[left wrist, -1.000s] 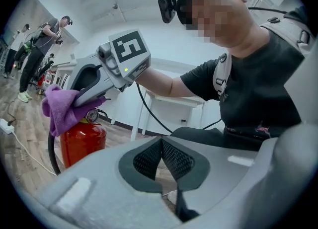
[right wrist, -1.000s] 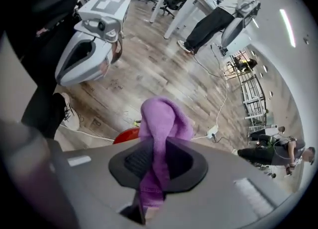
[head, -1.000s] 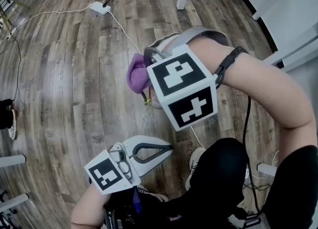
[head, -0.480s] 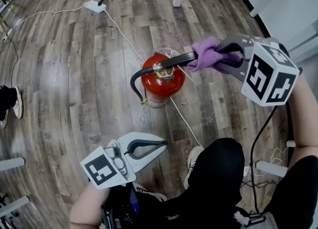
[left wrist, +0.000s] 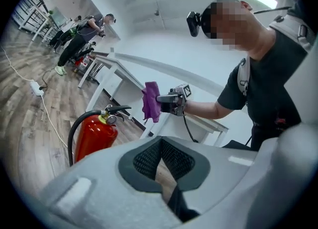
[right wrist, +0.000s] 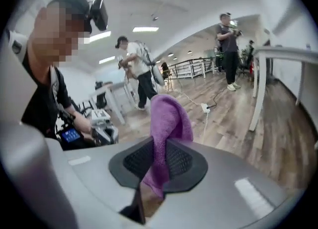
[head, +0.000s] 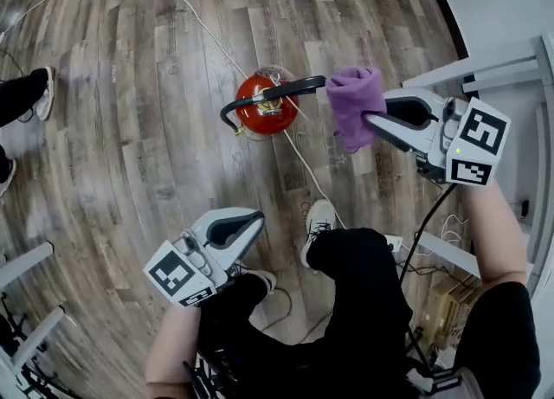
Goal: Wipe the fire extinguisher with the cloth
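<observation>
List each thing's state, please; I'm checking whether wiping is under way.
Red fire extinguisher: upright on the wooden floor, nothing touching it.
Purple cloth: clamped, hanging clear of the extinguisher.
Right gripper: shut on the cloth.
Left gripper: shut, empty.

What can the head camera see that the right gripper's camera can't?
Only the head view shows the red fire extinguisher, standing upright on the floor to the left of the cloth. Only the right gripper view shows a person in a white top, another in dark clothes farther off, and the ceiling lights. Both show the purple cloth pinched in the right gripper, and the wooden floor.
</observation>
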Demonstrator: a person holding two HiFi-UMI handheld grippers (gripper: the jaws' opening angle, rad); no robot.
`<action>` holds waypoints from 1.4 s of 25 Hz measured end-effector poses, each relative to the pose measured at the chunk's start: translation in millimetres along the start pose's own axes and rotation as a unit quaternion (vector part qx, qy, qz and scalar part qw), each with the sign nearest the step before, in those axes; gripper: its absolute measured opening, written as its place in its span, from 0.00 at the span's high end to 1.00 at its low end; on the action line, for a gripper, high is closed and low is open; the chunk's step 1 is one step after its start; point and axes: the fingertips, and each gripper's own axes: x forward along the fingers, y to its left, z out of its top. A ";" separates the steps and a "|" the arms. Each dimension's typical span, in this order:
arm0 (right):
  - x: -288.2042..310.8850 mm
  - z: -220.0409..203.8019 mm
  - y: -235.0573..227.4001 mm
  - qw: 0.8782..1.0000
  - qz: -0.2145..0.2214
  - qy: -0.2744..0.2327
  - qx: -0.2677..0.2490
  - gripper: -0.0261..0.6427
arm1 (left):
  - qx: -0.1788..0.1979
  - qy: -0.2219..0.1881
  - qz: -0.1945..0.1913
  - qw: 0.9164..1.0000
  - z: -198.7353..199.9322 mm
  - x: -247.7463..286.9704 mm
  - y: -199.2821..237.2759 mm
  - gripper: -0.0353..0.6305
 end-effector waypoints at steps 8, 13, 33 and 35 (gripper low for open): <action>-91.6 110.8 107.0 0.958 0.049 -0.136 0.248 0.88 | -0.113 0.067 -0.031 0.991 99.4 -27.9 -149.3 0.95; -152.4 187.6 165.9 0.924 0.069 -0.199 0.319 0.88 | -0.137 0.066 -0.109 0.982 193.1 -25.9 -228.5 0.95; -290.8 253.3 227.6 0.909 0.104 -0.284 0.285 0.88 | -0.160 -0.054 -0.043 0.985 298.7 9.5 -357.1 0.95; -290.3 249.4 238.9 0.907 0.097 -0.288 0.293 0.88 | -0.155 -0.043 -0.050 0.986 294.7 0.8 -365.2 0.95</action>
